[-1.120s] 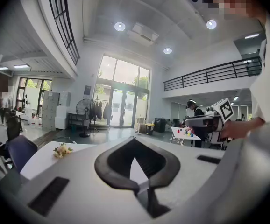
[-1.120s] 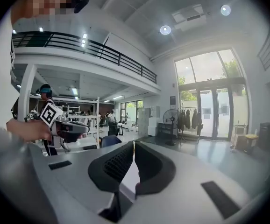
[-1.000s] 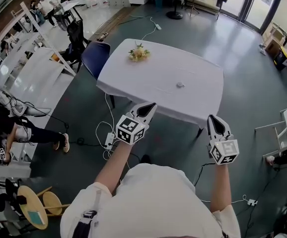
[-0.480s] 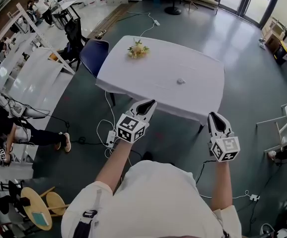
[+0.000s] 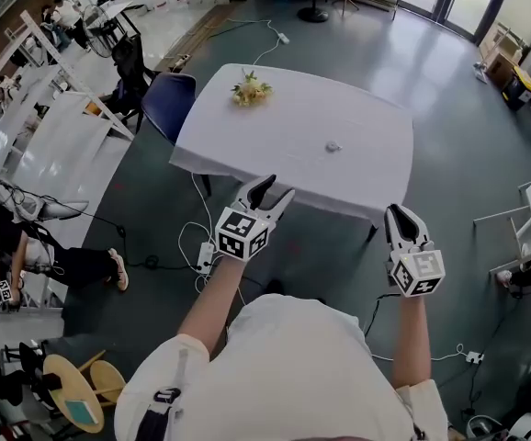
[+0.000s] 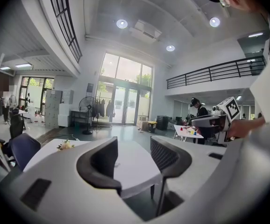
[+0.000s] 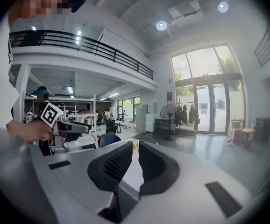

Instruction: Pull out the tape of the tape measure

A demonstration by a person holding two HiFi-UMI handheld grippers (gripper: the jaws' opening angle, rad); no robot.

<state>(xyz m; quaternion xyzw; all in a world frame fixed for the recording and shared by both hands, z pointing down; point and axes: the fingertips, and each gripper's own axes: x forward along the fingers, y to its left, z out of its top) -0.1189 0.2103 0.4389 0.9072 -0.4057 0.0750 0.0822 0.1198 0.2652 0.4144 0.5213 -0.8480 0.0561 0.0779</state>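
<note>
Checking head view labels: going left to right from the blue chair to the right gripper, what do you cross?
blue chair → flowers → small grey object → right gripper

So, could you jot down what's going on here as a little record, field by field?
setting: large hall; a person stands a little back from a white table
on table: flowers near the far left corner; small grey object near the middle, too small to identify
left gripper: jaws apart, have just been opening, nothing between them
right gripper: jaws together, empty
contact: neither gripper touches the table
beside table: blue chair
</note>
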